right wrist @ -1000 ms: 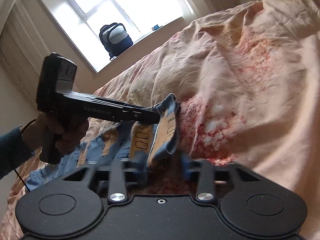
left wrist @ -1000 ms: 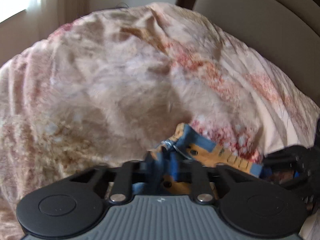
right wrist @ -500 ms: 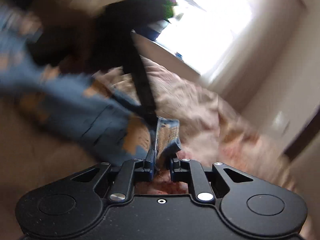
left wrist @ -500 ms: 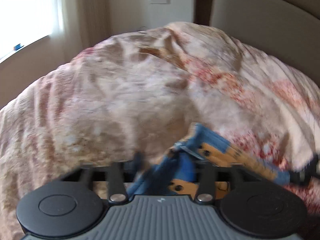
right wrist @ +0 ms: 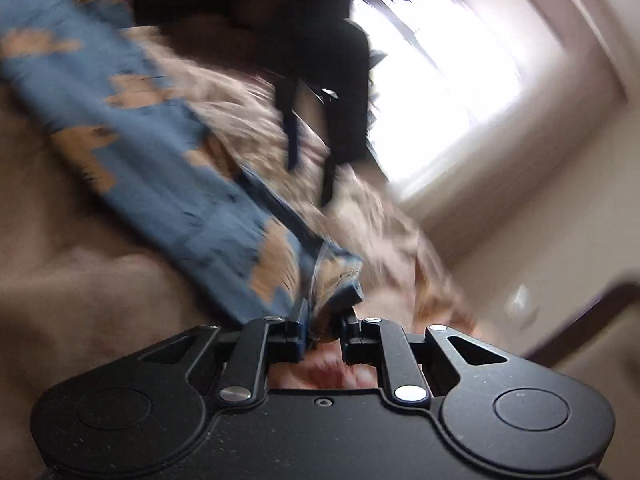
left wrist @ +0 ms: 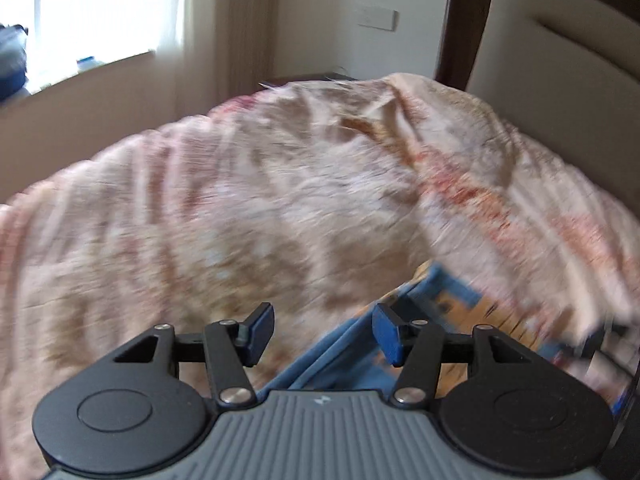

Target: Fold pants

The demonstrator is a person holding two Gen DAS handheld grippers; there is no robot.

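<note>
The left claw (left wrist: pixel 323 332) is pointing down at a slant over the bed, its blue pads (left wrist: pixel 385 334) standing wide apart with nothing pressed between them; its jaws have just been opening, and the pants (left wrist: pixel 344 350) are lying loose below and to the right of the gap, one blue fold passing under the right-hand pad. The right claw (right wrist: pixel 323 322) is tipping gently downward and is rolled well over, so the room is leaning in its view; its jaws are sitting narrow and pinching a bunched hem of the pants (right wrist: pixel 160 168), the cloth crumpling up between the pads. From that pinch the blue fabric with tan patches is stretching away up and to the left across the blanket (right wrist: pixel 60 280). Above it, the other tool (right wrist: pixel 332 92) is showing as a dark blurred shape against the bright window (right wrist: pixel 460 80). In the left wrist view the pink and beige patterned blanket (left wrist: pixel 240 208) is covering the bed, rumpled into ridges, and the padded headboard (left wrist: pixel 552 64) with its dark wooden frame is rising at the right. A pale curtain (left wrist: pixel 224 24) is hanging beside the window (left wrist: pixel 92 12), a wall switch plate (left wrist: pixel 377 19) is sitting on the far wall, and a dark bag (left wrist: pixel 12 60) is resting on the sill. Both views are blurring, and no writing is readable anywhere.
</note>
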